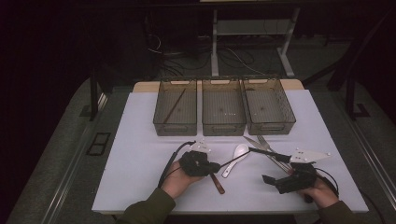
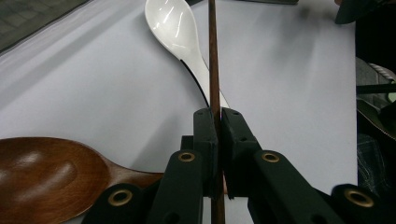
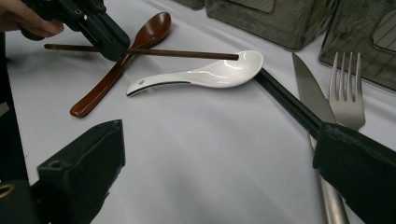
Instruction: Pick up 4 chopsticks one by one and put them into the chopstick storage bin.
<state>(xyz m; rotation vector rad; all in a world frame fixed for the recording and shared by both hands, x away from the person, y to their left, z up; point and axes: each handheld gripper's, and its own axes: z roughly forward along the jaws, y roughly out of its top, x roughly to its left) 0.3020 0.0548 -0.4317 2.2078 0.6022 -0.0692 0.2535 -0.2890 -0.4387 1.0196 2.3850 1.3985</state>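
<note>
Our left gripper (image 2: pixel 218 122) pinches a brown chopstick (image 2: pixel 214 70) just above the white spoon (image 3: pixel 205 74); the right gripper (image 3: pixel 219 172) waits spread. We should hold it level and clear the spoon toward the far-left basket (image 1: pixel 175 126).

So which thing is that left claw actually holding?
Start at the three wire baskets along the far side of the white table. In front of them, the left claw pinches a thin, dark brown chopstick. Unlike the white spoon and brown wooden spoon beside it, it is a plain straight stick.
</note>
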